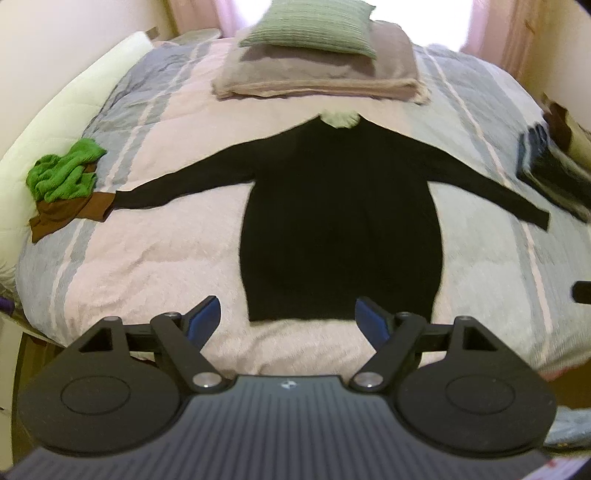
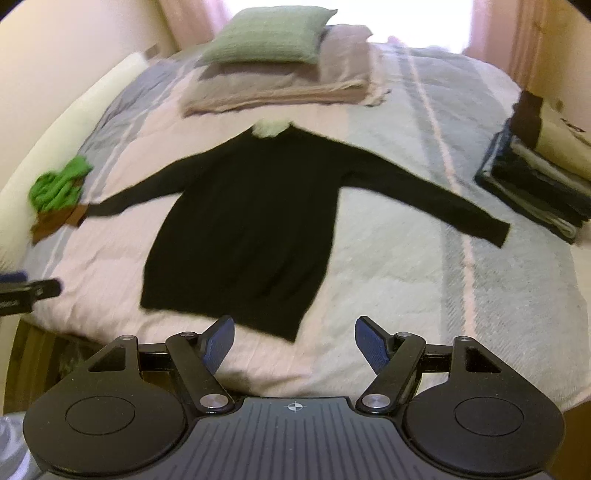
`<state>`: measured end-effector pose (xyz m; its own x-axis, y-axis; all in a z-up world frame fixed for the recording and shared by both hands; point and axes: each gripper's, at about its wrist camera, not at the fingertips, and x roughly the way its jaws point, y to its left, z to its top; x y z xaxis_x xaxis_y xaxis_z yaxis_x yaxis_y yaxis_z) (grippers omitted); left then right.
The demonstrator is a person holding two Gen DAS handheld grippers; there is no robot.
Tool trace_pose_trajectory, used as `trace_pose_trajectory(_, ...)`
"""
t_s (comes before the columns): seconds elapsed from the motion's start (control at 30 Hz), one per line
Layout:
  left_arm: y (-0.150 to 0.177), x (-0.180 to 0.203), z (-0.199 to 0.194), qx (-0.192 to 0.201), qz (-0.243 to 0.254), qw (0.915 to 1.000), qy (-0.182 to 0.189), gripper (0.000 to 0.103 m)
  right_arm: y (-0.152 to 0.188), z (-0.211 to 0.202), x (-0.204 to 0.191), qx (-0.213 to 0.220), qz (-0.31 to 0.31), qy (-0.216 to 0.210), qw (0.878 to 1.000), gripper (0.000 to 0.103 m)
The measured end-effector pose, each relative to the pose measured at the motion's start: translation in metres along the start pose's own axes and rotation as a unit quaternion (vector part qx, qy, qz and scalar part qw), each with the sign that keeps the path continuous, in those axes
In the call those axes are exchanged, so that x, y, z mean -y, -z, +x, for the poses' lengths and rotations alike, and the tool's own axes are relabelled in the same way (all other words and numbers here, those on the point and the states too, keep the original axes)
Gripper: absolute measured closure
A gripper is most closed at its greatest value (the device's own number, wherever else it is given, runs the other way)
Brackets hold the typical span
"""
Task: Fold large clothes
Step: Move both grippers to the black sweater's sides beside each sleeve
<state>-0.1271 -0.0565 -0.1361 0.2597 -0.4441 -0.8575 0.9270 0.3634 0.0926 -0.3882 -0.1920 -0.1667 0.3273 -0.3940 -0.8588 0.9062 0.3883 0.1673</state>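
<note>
A black long-sleeved sweater [image 1: 340,221] [image 2: 243,236] lies flat on the bed with both sleeves spread wide and a pale collar at the far end. My left gripper [image 1: 288,314] hovers open over the sweater's near hem, with nothing between its blue pads. In the right wrist view my right gripper [image 2: 294,338] is open too, just short of the hem's right corner and holding nothing. A dark part of the left gripper [image 2: 29,291] pokes in at that view's left edge.
The bed's pink and grey-blue striped quilt [image 1: 147,251] fills both views. A crumpled green and brown garment [image 1: 62,181] lies at the left sleeve's end. Folded blankets with a green pillow [image 1: 314,29] sit at the head. A stack of folded clothes [image 2: 535,177] stands at the right edge.
</note>
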Motion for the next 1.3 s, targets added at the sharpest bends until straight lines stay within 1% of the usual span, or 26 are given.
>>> trace_pose_trajectory(0.07, -0.008, -0.017, 0.01, 0.002, -0.024, 0.9997, 0.0, 0.026, -0.014, 0.005, 0.009, 0.017, 0.016, 0.005, 1.0, 0.033)
trace_pose_trajectory(0.13, -0.016, -0.039, 0.022, 0.004, -0.051, 0.9987, -0.002, 0.026, -0.027, 0.012, 0.019, 0.037, 0.049, 0.004, 0.998, 0.033)
trace_pose_trajectory(0.2, -0.028, -0.061, 0.037, 0.009, -0.076, 0.9971, -0.008, 0.026, -0.043, 0.022, 0.035, 0.061, 0.099, -0.013, 0.993, 0.033)
trace_pose_trajectory(0.3, -0.049, -0.096, 0.065, 0.013, -0.117, 0.993, -0.006, 0.026, -0.067, 0.044, 0.06, 0.091, 0.182, -0.045, 0.978, 0.033)
trace_pose_trajectory(0.43, -0.077, -0.154, 0.118, 0.009, -0.195, 0.9808, -0.003, 0.026, -0.105, 0.082, 0.08, 0.094, 0.264, -0.042, 0.959, 0.033)
trace_pose_trajectory(0.53, -0.096, -0.199, 0.166, 0.007, -0.248, 0.9688, 0.002, 0.026, -0.131, 0.111, 0.083, 0.092, 0.297, -0.038, 0.95, 0.033)
trace_pose_trajectory(0.6, -0.107, -0.229, 0.202, 0.0, -0.284, 0.9588, 0.006, 0.026, -0.148, 0.133, 0.079, 0.094, 0.315, -0.035, 0.944, 0.034)
trace_pose_trajectory(0.67, -0.117, -0.256, 0.239, -0.007, -0.313, 0.9497, 0.003, 0.026, -0.16, 0.154, 0.072, 0.096, 0.332, -0.031, 0.938, 0.034)
trace_pose_trajectory(0.73, -0.124, -0.279, 0.274, -0.014, -0.334, 0.9424, 0.003, 0.027, -0.17, 0.176, 0.065, 0.094, 0.345, -0.022, 0.933, 0.034)
trace_pose_trajectory(0.8, -0.13, -0.299, 0.309, -0.013, -0.351, 0.9361, 0.005, 0.028, -0.177, 0.196, 0.059, 0.089, 0.35, -0.004, 0.933, 0.033)
trace_pose_trajectory(0.87, -0.135, -0.319, 0.343, -0.009, -0.364, 0.9315, 0.003, 0.028, -0.183, 0.216, 0.054, 0.076, 0.346, 0.018, 0.935, 0.034)
trace_pose_trajectory(0.97, -0.133, -0.347, 0.388, -0.009, -0.399, 0.9167, 0.005, 0.033, -0.19, 0.245, 0.049, 0.056, 0.334, 0.051, 0.94, 0.034)
trace_pose_trajectory(1.0, -0.132, -0.355, 0.402, -0.01, -0.409, 0.9125, 0.001, 0.033, -0.19, 0.254, 0.048, 0.051, 0.332, 0.06, 0.94, 0.034)
trace_pose_trajectory(1.07, -0.129, -0.369, 0.425, -0.005, -0.42, 0.9075, -0.001, 0.033, -0.192, 0.272, 0.046, 0.046, 0.332, 0.073, 0.939, 0.033)
trace_pose_trajectory(1.1, -0.127, -0.375, 0.436, -0.001, -0.43, 0.9027, 0.0, 0.033, -0.193, 0.28, 0.047, 0.046, 0.332, 0.077, 0.939, 0.034)
trace_pose_trajectory(1.13, -0.124, -0.381, 0.446, 0.005, -0.442, 0.8972, 0.007, 0.033, -0.193, 0.289, 0.048, 0.047, 0.33, 0.082, 0.939, 0.034)
trace_pose_trajectory(1.17, -0.121, -0.388, 0.456, 0.008, -0.455, 0.8901, 0.014, 0.033, -0.194, 0.297, 0.048, 0.046, 0.329, 0.088, 0.939, 0.033)
trace_pose_trajectory(1.2, -0.119, -0.392, 0.464, 0.008, -0.47, 0.8826, 0.014, 0.033, -0.194, 0.304, 0.048, 0.044, 0.327, 0.095, 0.939, 0.033)
trace_pose_trajectory(1.3, -0.108, -0.406, 0.484, 0.016, -0.518, 0.855, 0.026, 0.034, -0.192, 0.321, 0.048, 0.042, 0.321, 0.099, 0.941, 0.034)
